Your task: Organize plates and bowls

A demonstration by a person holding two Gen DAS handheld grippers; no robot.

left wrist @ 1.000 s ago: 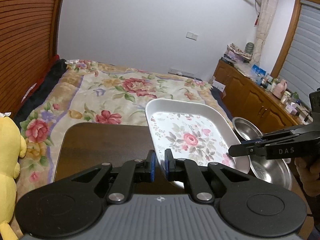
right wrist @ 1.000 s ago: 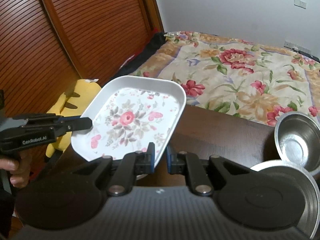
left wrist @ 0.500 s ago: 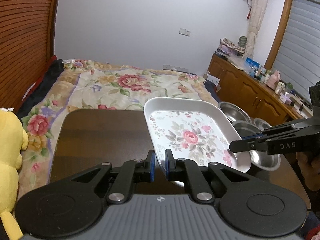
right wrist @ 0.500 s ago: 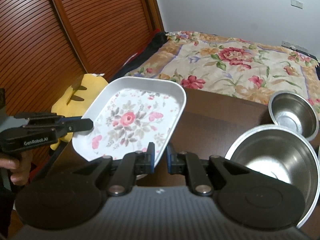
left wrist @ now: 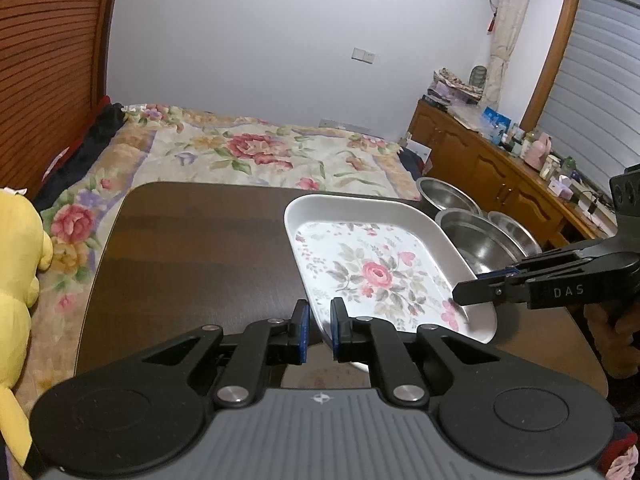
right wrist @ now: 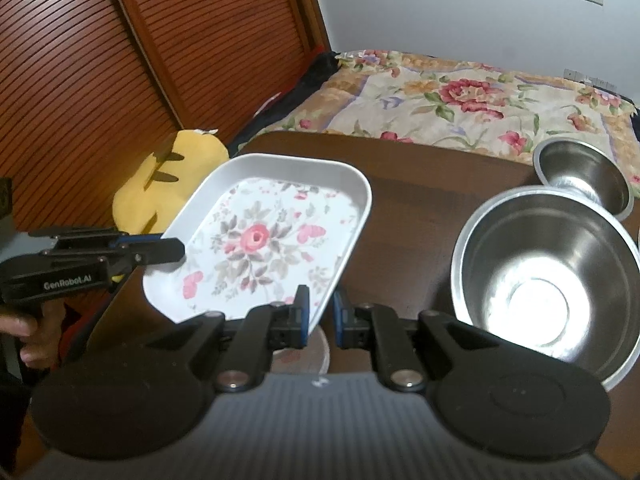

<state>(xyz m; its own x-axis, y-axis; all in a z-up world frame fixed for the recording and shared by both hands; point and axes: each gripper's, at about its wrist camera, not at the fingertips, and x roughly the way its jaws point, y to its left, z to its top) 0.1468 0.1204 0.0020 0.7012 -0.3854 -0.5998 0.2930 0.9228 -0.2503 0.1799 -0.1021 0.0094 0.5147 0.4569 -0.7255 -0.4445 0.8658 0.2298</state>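
Observation:
A white rectangular plate (left wrist: pixel 372 272) (right wrist: pixel 260 240) with a pink rose print hangs above the dark wooden table (left wrist: pixel 192 248) (right wrist: pixel 408 208), held at two edges. My left gripper (left wrist: pixel 318 328) (right wrist: pixel 180 250) is shut on its near-left edge. My right gripper (right wrist: pixel 320 312) (left wrist: pixel 460 294) is shut on the opposite edge. To the right of the plate sit steel bowls: a large bowl (right wrist: pixel 536 280) (left wrist: pixel 472 240), a small bowl (right wrist: pixel 584 176) (left wrist: pixel 444 196) behind it, and a third bowl (left wrist: pixel 516 232). A small round dish (right wrist: pixel 304 356) shows partly under the plate.
A yellow plush toy (left wrist: pixel 16 256) (right wrist: pixel 168 176) lies left of the table. A bed with a floral cover (left wrist: pixel 256 148) is behind the table. A wooden cabinet (left wrist: pixel 500 176) with clutter runs along the right wall. A hand (left wrist: pixel 616 332) holds the right gripper.
Both grippers have come down and back with the plate between them. More of the table and the steel bowls now show. Both grips on the plate are unchanged.

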